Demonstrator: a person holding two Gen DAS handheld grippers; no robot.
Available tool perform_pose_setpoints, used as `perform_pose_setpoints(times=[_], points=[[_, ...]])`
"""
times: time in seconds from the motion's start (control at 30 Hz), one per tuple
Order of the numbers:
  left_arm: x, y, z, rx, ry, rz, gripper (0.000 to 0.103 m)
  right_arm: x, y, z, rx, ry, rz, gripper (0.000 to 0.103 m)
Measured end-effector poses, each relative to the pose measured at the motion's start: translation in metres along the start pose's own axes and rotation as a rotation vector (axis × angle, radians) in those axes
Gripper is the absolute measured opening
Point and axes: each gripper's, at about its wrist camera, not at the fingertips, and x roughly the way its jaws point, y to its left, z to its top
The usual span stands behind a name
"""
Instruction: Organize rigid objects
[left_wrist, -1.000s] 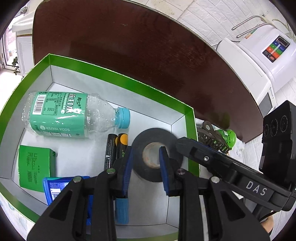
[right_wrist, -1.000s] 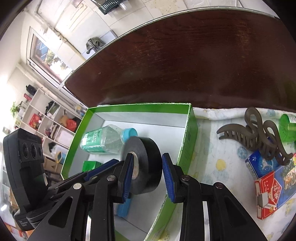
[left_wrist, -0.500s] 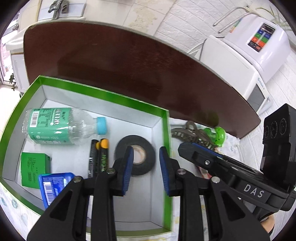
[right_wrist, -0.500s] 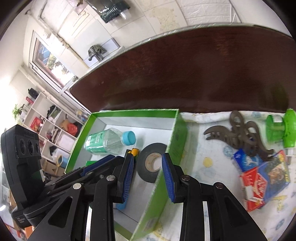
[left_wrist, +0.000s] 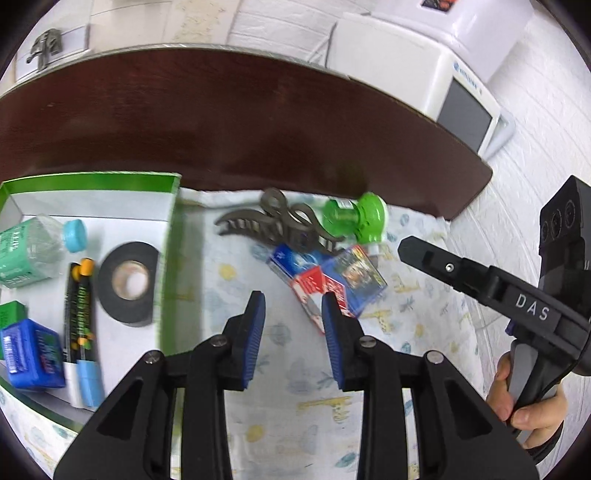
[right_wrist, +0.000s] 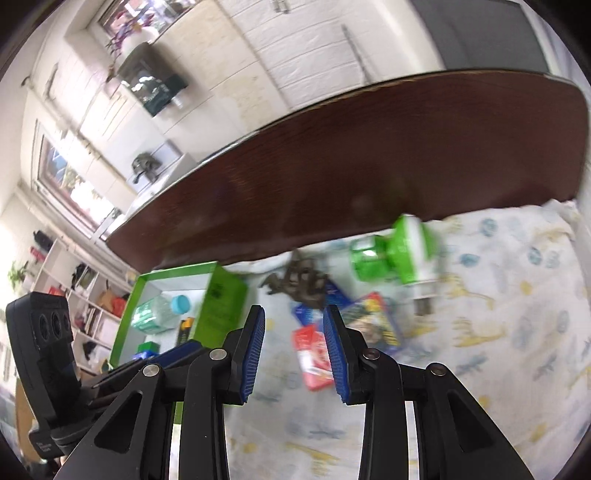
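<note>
Covering the worktop, a printed cloth (left_wrist: 236, 280) carries the green box (left_wrist: 168, 258) with black tape (left_wrist: 127, 282) inside. Both the left hand-held gripper (left_wrist: 293, 325), jaws slightly widening, and right hand-held gripper (right_wrist: 293, 338) hover spread, empty, above card packs (left_wrist: 332, 284).

Dark wooden worktop (left_wrist: 258, 122), patterned cloth (left_wrist: 406, 314) over its near part; green box (left_wrist: 168, 258), hair claw (left_wrist: 273, 225), card packs (left_wrist: 332, 280) on the cloth.
</note>
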Motion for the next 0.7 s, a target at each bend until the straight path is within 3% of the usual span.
perform_pose_setpoints(times=[0.27, 0.7], points=[[0.042, -0.023, -0.003, -0.027, 0.071, 0.015, 0.029, 0.008, -0.054, -0.006, 0.072, 0.046, -0.001, 0.035], [0.067, -0.025, 0.001, -0.059, 0.094, 0.041, 0.029, 0.048, -0.070, 0.003, 0.057, 0.104, 0.030, 0.035]])
